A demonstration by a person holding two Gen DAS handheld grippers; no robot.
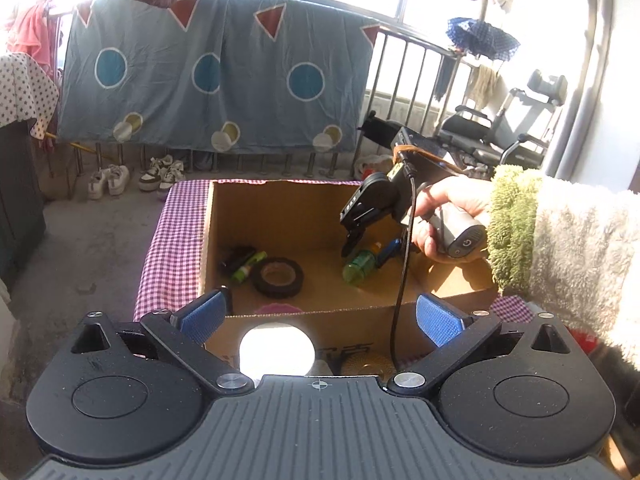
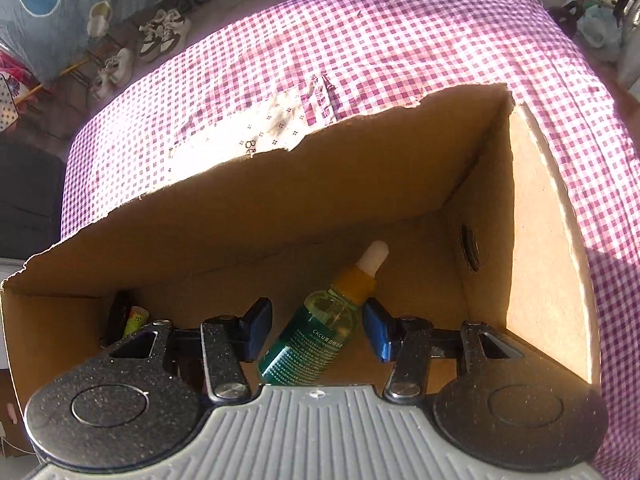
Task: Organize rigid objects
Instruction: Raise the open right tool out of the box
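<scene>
Left wrist view: left gripper [image 1: 320,312] spread wide with nothing between its blue pads, hovering at the near wall of the cardboard box [image 1: 312,316], which sits on a purple checked cloth [image 1: 172,240]. Ahead and to the right, right gripper [image 1: 354,246] reaching down into the box, gripped by a hand [image 1: 444,216] in a fuzzy sleeve [image 1: 560,248] — fingertips just above the green dropper bottle [image 1: 360,266] on the box floor. Ahead and left of the left gripper, a black tape roll [image 1: 278,276] beside a small green tube [image 1: 248,268].

Right wrist view: right gripper [image 2: 316,330] partly open, green dropper bottle [image 2: 316,336] lying loose between the pads on the box [image 2: 540,240] floor — cap pointing away.
</scene>
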